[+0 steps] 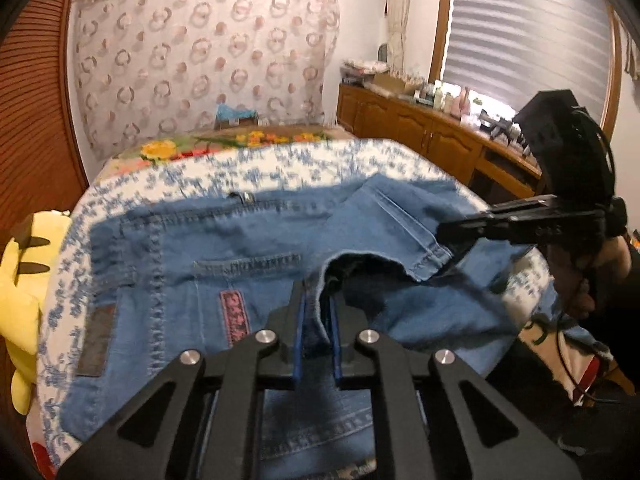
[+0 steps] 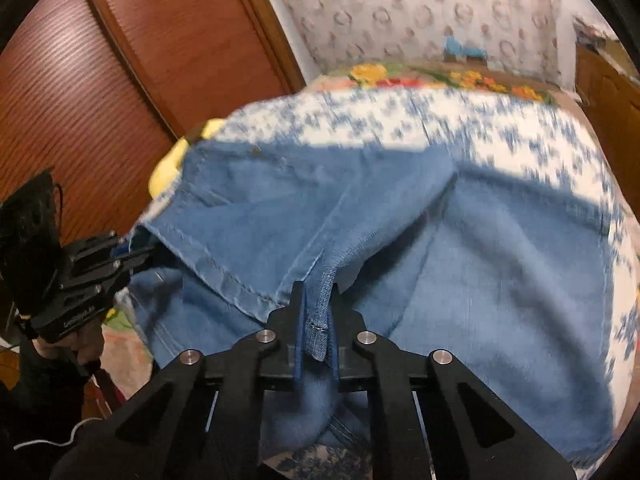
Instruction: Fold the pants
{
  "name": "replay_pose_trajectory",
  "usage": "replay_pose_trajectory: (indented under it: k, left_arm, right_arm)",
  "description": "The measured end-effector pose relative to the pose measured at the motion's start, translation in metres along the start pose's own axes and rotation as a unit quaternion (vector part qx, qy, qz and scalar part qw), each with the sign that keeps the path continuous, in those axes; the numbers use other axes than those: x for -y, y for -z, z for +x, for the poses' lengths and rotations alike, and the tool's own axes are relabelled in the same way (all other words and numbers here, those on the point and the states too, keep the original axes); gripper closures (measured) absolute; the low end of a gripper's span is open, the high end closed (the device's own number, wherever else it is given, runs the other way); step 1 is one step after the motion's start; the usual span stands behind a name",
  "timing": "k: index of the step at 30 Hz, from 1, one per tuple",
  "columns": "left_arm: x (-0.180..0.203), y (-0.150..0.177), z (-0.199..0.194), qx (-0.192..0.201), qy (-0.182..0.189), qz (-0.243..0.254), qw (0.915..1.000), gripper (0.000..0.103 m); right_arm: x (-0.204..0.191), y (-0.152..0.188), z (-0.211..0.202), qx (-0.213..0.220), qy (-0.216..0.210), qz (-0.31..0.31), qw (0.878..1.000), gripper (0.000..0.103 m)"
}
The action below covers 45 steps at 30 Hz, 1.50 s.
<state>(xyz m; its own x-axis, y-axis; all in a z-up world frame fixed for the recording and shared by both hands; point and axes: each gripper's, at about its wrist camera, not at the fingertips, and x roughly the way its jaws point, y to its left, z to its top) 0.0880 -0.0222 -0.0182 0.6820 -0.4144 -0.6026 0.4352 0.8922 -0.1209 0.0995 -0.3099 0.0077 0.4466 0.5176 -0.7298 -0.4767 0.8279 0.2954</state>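
Both grippers clench the jeans (image 1: 248, 240) (on the bed (image 1: 224, 176)): left gripper (image 1: 318, 304) and right gripper (image 2: 316, 304) each pinch denim.

The blue denim pants (image 1: 248, 248) lie spread on the surface ahead of both tongs, back pocket and waistband patch facing up (stitching pale). One leg is doubled over the seat, its hem pinched between each tong's fingers.

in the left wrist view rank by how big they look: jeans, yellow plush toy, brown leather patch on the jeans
1. jeans
2. yellow plush toy, partly cut off by the frame edge
3. leather patch
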Motion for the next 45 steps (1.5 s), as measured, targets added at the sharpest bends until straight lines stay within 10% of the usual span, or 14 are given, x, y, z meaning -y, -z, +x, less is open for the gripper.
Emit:
replay_pose_trajectory:
  k: [18,35,45]
  left_arm:
    - [-0.055,-0.002,-0.123,0.074,-0.054,-0.044,0.9948,0.095]
    - [-0.094,0.06,-0.096,0.015,-0.078,-0.098,0.992,0.093]
    - [-0.106,0.07,-0.081,-0.006,-0.098,-0.103,0.9898,0.058]
  right_arm:
    - [-0.128,-0.122,-0.011,0.092,-0.056,-0.12,0.987,0.1]
    - [-0.201,-0.148,0.11,0.034,-0.046,-0.174,0.983,0.1]
    - [-0.203,-0.14,0.164,0.005,-0.024,-0.171,0.985,0.1]
